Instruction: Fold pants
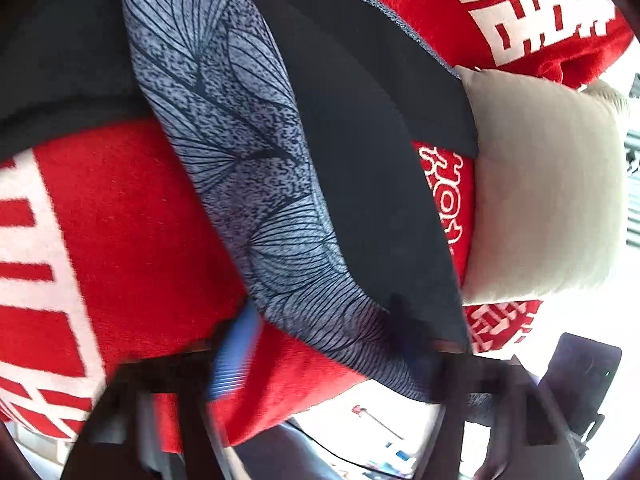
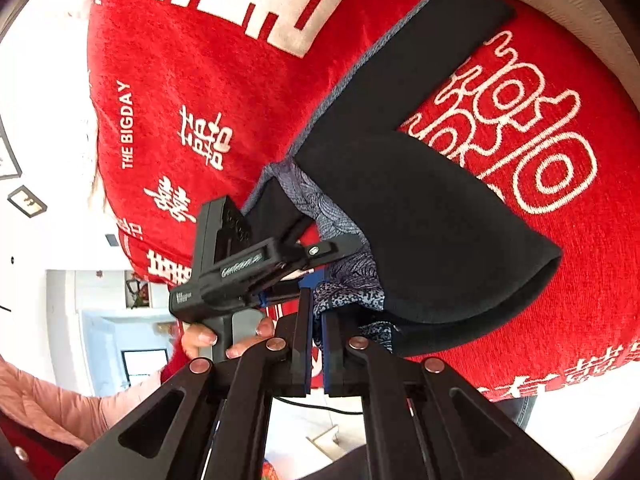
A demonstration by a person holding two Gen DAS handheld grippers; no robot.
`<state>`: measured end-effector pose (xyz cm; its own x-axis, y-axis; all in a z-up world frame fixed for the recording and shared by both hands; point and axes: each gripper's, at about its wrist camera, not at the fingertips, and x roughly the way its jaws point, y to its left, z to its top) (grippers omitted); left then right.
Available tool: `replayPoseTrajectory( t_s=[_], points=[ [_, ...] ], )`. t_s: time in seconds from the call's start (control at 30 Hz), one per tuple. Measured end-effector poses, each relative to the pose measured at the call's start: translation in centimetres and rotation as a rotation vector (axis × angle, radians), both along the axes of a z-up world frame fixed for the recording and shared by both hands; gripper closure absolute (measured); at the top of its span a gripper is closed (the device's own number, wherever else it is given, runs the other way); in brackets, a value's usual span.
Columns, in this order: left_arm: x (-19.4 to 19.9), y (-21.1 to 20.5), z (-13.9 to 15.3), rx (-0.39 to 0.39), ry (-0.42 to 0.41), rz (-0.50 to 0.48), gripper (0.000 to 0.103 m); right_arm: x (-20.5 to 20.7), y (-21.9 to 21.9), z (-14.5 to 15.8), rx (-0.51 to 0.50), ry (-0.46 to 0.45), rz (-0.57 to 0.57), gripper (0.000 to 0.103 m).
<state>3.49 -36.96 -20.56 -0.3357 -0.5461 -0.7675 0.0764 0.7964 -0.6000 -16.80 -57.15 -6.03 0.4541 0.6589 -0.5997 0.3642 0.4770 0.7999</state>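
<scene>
Now our right gripper (image 2: 316, 336) is clamped on the pants (image 2: 420, 216); our left gripper (image 1: 320, 360) looks spread apart, gripping nothing. Pulling sideways across the red blanket (image 2: 208, 80) could skew the fold.

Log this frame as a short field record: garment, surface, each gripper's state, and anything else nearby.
garment: black pants with a blue-grey leaf-print lining, partly lifted
surface: red blanket with white characters
right gripper: shut on the pants' patterned edge
left gripper: blurred, fingers apart, state unclear
nearby: beige pillow
</scene>
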Motion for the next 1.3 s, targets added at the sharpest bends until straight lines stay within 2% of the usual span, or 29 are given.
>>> replayPoseTrajectory(
  t_s=[0.1, 0.27, 0.43, 0.6, 0.73, 0.77, 0.83, 0.9, 0.93, 1.03, 1.1, 1.13, 1.17, 1.2, 1.23, 1.3],
  points=[
    [0.4, -0.1, 0.9, -0.002, -0.019, 0.041, 0.09, 0.6, -1.0, 0.3, 0.003, 0.013, 0.023, 0.1],
    [2.2, -1.9, 5.3, -0.01, -0.137, 0.033, 0.091, 2.5, -3.3, 1.8, -0.027, -0.013, 0.034, 0.1],
    [5.8, -5.9, 7.9, -0.033, -0.213, 0.01, 0.091, 6.7, -6.9, 4.7, -0.122, -0.08, 0.041, 0.1],
    [10.2, -10.2, 8.8, -0.045, -0.284, -0.024, 0.091, 11.6, -10.9, 6.2, -0.257, -0.112, 0.037, 0.1],
    [13.7, -13.5, 7.6, 0.002, -0.331, -0.048, 0.09, 16.4, -13.7, 4.5, -0.386, -0.053, 0.039, 0.1],
    [14.0, -14.0, 7.4, 0.028, -0.352, -0.06, 0.089, 17.4, -14.2, 4.0, -0.412, -0.037, 0.044, 0.1],
    [14.5, -14.8, 7.1, 0.09, -0.399, -0.096, 0.074, 19.5, -15.0, 2.4, -0.474, 0.006, 0.066, 0.1],
    [14.8, -15.0, 7.6, 0.131, -0.462, -0.103, 0.041, 20.7, -15.6, 0.9, -0.515, 0.06, 0.075, 0.099],
    [14.8, -14.7, 7.9, 0.135, -0.484, -0.097, 0.037, 21.2, -16.1, 0.2, -0.514, 0.076, 0.067, 0.096],
    [14.8, -13.1, 8.2, 0.163, -0.514, -0.094, 0.036, 21.9, -17.1, -0.6, -0.521, 0.104, 0.039, 0.095],
    [14.7, -12.0, 7.9, 0.215, -0.536, -0.098, 0.036, 22.1, -17.2, -0.7, -0.517, 0.112, 0.034, 0.086],
    [14.7, -11.4, 7.7, 0.241, -0.543, -0.1, 0.036, 22.1, -17.1, -0.5, -0.527, 0.115, 0.032, 0.072],
    [14.6, -10.8, 7.1, 0.273, -0.544, -0.1, 0.036, 22.1, -17.0, 0.0, -0.553, 0.111, 0.029, 0.044],
    [14.6, -10.2, 6.9, 0.293, -0.541, -0.099, 0.036, 22.1, -16.9, 0.6, -0.58, 0.096, 0.028, 0.036],
    [14.5, -9.6, 6.3, 0.317, -0.535, -0.098, 0.036, 21.9, -16.5, 1.4, -0.593, 0.052, 0.029, 0.031],
    [14.2, -8.7, 5.5, 0.35, -0.534, -0.099, 0.036, 21.5, -15.3, 3.2, -0.67, -0.004, 0.043, 0.031]
  ],
)
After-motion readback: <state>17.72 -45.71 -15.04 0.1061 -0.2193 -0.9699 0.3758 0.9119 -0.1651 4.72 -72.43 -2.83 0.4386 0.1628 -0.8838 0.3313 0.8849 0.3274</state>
